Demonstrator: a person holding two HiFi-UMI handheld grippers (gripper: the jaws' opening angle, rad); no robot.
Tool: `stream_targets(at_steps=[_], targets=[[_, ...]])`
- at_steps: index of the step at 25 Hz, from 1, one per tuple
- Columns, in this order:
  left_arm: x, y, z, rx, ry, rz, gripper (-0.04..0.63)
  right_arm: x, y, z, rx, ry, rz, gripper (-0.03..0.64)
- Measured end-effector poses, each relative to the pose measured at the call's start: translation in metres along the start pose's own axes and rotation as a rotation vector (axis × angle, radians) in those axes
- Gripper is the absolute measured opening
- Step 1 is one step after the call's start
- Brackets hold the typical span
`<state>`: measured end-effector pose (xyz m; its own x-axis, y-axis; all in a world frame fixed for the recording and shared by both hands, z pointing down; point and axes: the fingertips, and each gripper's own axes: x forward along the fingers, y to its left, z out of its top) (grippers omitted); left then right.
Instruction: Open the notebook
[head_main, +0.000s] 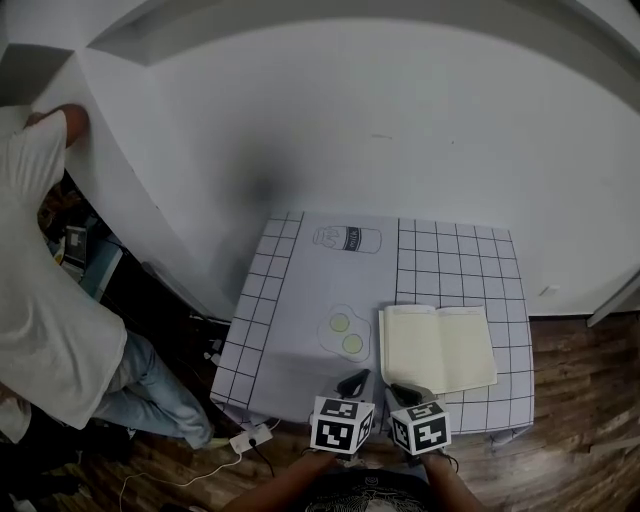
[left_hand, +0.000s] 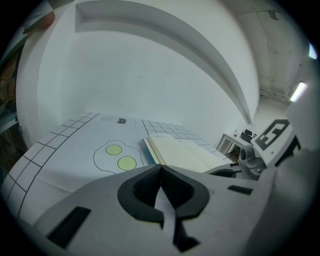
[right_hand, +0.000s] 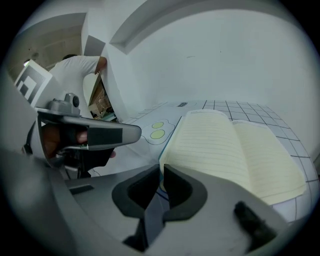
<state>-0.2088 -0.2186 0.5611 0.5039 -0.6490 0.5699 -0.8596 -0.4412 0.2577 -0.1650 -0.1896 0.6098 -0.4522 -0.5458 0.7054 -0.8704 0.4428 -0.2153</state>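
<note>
The notebook (head_main: 438, 348) lies open and flat on the gridded table mat (head_main: 270, 330), its cream lined pages facing up. It also shows in the left gripper view as the notebook (left_hand: 185, 152) and in the right gripper view as the notebook (right_hand: 230, 150). My left gripper (head_main: 352, 381) hovers near the table's front edge, left of the notebook, jaws shut and empty (left_hand: 160, 167). My right gripper (head_main: 405, 392) sits just before the notebook's near left corner. Its jaws (right_hand: 163, 167) stand almost together with only a thin slit and nothing between them.
A drawing of two fried eggs (head_main: 345, 333) lies left of the notebook, and a bottle drawing (head_main: 347, 239) is farther back. A person in a white shirt (head_main: 40, 300) stands at the left by the wall. A cable and plug strip (head_main: 245, 437) lie on the wooden floor.
</note>
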Motion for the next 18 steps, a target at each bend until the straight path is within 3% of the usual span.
stream_targets(at_steps=[18], targets=[[0.014, 0.003, -0.011, -0.041, 0.044, -0.057, 0.011, 0.009, 0.009, -0.003, -0.019, 0.034, 0.017, 0.067]])
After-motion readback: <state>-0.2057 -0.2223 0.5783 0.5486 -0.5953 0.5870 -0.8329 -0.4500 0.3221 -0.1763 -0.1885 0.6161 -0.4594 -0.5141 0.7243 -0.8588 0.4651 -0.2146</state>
